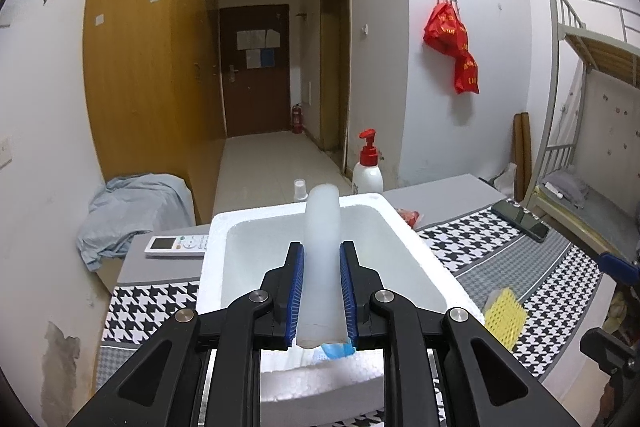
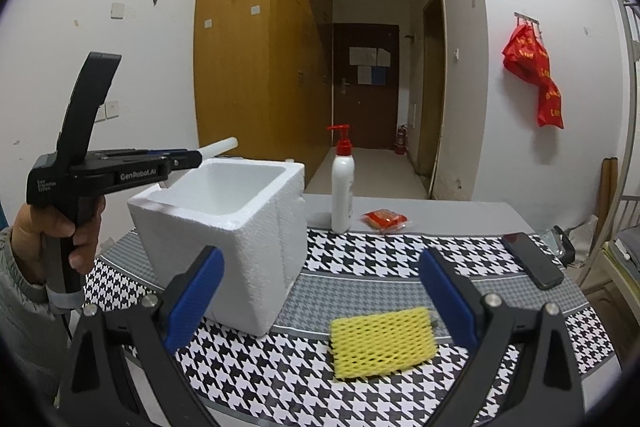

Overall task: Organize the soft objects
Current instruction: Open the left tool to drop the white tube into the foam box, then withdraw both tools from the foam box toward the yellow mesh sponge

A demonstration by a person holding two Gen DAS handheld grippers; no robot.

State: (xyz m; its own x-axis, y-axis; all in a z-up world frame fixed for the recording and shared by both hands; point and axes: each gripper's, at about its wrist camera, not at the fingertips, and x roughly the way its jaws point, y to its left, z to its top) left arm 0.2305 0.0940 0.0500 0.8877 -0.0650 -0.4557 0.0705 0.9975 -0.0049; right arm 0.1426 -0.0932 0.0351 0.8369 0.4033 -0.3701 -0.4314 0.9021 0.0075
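We hold the translucent white foam tube (image 1: 322,259) clamped in the left gripper (image 1: 322,247) above the white polystyrene box (image 1: 416,255); we should lower it inside before releasing. The right gripper (image 2: 320,291) hangs open over the yellow mesh foam sleeve (image 2: 382,341).

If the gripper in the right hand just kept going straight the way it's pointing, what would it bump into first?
Probably the yellow mesh sponge, lying on the checked table cloth between the open right gripper fingers. The gripper tilts downward, so it should meet the sponge; depth is hard to judge.
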